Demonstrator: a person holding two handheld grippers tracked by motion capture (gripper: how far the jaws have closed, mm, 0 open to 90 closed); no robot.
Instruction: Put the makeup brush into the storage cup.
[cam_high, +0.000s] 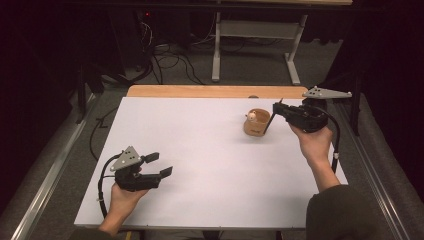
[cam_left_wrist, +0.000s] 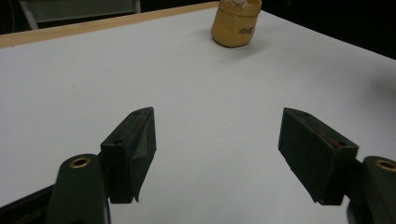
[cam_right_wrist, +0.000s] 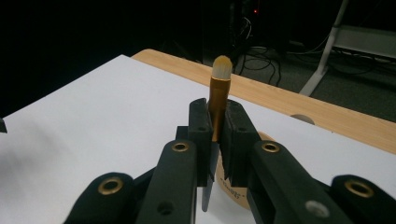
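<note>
A slim makeup brush (cam_right_wrist: 218, 100) with a gold ferrule, pale bristle tip and dark handle stands nearly upright, bristles up, above a tan cup (cam_high: 256, 122) on the tabletop's (cam_high: 200, 150) far right.

— What is around the working place?

— A white table top (cam_high: 200, 165) lies on a wooden board (cam_high: 210, 91), and a strip of the wood shows along the far edge. Behind it, on the grey floor (cam_high: 250, 65), stands a light metal table frame (cam_high: 216, 50).

— And at the left of it?

— Black cables (cam_high: 170, 62) lie tangled on the floor, and a small red light (cam_high: 146, 14) glows in the dark.
</note>
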